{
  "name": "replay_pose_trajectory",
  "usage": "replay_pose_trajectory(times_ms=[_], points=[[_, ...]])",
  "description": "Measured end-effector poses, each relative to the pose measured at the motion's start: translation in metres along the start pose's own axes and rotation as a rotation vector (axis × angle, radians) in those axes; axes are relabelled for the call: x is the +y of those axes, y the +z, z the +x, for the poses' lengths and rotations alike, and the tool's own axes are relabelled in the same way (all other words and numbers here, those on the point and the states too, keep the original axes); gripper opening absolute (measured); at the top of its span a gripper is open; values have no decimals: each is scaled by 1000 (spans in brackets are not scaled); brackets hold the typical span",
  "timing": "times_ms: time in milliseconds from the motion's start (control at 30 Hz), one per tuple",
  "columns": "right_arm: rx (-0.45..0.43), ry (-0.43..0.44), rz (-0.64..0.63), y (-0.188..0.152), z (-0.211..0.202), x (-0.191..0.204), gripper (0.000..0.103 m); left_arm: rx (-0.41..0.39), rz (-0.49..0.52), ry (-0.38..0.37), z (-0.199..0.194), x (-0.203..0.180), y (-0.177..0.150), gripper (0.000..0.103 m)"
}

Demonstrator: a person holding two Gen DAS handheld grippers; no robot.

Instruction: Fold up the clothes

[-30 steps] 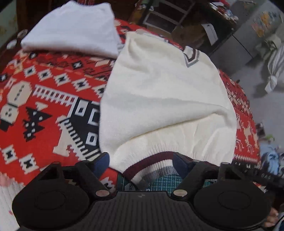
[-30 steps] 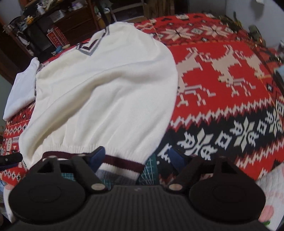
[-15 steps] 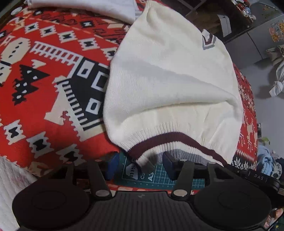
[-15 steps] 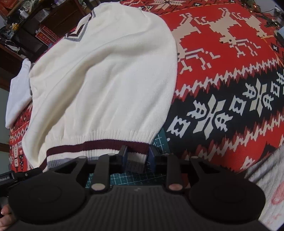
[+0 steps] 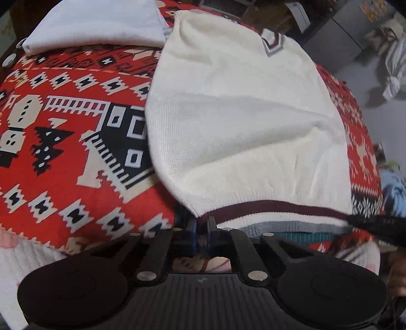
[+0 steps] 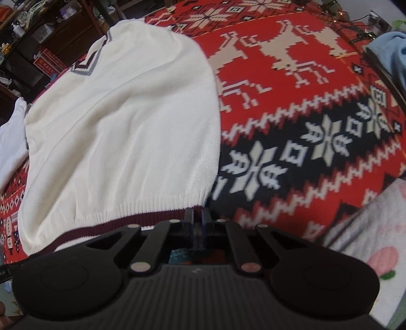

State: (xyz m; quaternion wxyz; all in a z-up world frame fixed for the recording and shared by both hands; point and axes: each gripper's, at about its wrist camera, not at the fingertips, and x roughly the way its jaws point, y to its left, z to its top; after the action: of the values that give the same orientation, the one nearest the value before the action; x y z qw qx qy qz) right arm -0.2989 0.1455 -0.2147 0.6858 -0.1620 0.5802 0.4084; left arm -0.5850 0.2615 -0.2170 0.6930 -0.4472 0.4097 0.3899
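Your left hand-held gripper [image 5: 202, 224] and right hand-held gripper [image 6: 197, 219] each pinch the cream sweater [image 5: 241, 121] by its hem; a folded white garment [image 5: 96, 24] touches the sweater's far corner on the red patterned blanket [image 6: 304, 106].

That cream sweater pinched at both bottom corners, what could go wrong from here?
1. The left gripper and right gripper each pinch only the edge of the cream sweater hem, so a corner might slip free.
2. The folded white garment touches its shoulder and might get dragged.
3. The patterned red blanket could bunch underneath.
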Motion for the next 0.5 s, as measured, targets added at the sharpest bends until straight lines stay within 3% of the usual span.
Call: replay_pose_trajectory(times_ms=[267,400,500], points=[[11,-34,-6,-16,-2,-23,0,54,20,38,17,4,-12,7],[3,4,-12,-27,-6,-25,0,50,24,37,17,0,-12,8],[-11,47,23,-26,-7,-29,10,47,26,36,18,-2,-13,8]])
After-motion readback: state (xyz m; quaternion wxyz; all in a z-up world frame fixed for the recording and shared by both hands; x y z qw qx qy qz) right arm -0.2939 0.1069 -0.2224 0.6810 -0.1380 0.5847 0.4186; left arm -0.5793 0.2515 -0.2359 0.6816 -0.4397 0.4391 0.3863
